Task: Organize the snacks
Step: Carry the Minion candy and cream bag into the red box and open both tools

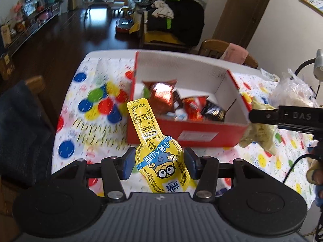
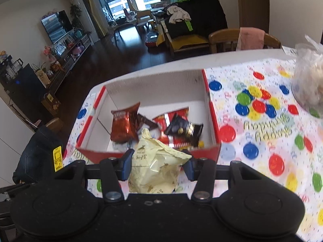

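My left gripper (image 1: pixel 159 162) is shut on a yellow cartoon snack pouch (image 1: pixel 155 147), held above the table just in front of the red cardboard box (image 1: pixel 181 130). My right gripper (image 2: pixel 157 166) is shut on a pale yellow snack bag (image 2: pixel 157 167), raised near the box's (image 2: pixel 212 109) front wall. In the left wrist view the right gripper's finger (image 1: pixel 282 117) and its pale bag (image 1: pixel 260 139) hang at the box's right corner. Several snack packets (image 2: pixel 153 126) in brown, red and black lie inside the box (image 1: pixel 181 102).
A tablecloth (image 2: pixel 262 133) with coloured dots covers the table. A clear plastic bag (image 2: pixel 308 80) of goods stands at the far right. Wooden chairs (image 2: pixel 226 38) stand behind the table, one (image 1: pixel 34 92) with dark cloth at the left. A black cable (image 1: pixel 294 165) runs at the right.
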{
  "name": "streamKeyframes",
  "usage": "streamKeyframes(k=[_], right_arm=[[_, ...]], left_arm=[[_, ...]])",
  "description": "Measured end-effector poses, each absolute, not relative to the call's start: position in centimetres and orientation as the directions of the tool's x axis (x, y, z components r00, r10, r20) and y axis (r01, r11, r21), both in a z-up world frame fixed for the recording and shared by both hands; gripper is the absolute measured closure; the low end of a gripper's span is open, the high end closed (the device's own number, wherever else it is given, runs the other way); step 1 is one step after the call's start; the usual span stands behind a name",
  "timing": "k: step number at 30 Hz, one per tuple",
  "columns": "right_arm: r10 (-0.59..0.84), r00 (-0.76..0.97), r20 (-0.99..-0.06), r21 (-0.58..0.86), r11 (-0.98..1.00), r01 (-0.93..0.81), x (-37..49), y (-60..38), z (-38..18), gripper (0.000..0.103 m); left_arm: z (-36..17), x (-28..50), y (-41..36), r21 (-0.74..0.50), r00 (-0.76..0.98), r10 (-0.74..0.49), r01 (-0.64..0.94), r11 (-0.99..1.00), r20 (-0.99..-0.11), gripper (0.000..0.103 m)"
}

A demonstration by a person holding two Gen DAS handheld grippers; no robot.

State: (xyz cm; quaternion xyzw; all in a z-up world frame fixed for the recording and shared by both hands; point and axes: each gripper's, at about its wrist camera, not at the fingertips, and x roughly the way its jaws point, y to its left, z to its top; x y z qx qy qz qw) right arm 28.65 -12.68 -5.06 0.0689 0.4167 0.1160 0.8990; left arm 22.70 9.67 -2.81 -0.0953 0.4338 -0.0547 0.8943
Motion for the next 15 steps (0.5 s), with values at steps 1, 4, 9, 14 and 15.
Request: streamKeyframes(k=[1, 4, 9, 14, 15], right_arm=[[0.268, 0.629, -0.73, 0.218, 0.963, -0.158, 29.0, -12.6, -4.9, 0.054], [0.278, 0.635, -0.721, 0.217, 0.961, -0.174, 30.1, -12.6, -4.5, 0.054], [0.276, 0.636, -0.721, 0.204, 0.961, -0.185, 32.4, -12.5, -4.4, 0.054], [0.279, 0.622, -0.732, 0.204, 0.96, -0.19, 34.9, -12.5, -4.9, 0.054], [0.274, 0.621, -0.734, 0.197, 0.962, -0.19, 35.3, -12.4, -5.0, 0.054]], left_arm=[[-2.5, 23.1, 9.5, -0.22, 0.621, -0.184, 0.02, 0.975, -0.761, 0.052], [-1.6, 24.4, 8.9, -0.214, 0.63, -0.188, 0.036, 0.976, -0.753, 0.052], [-1.2, 26.9, 8.0, -0.202, 0.617, -0.193, 0.056, 0.978, -0.763, 0.052], [-1.4, 29.4, 7.0, -0.183, 0.599, -0.184, 0.064, 0.981, -0.779, 0.052], [-1.5, 29.9, 6.9, -0.183, 0.593, -0.185, 0.063, 0.981, -0.784, 0.052]])
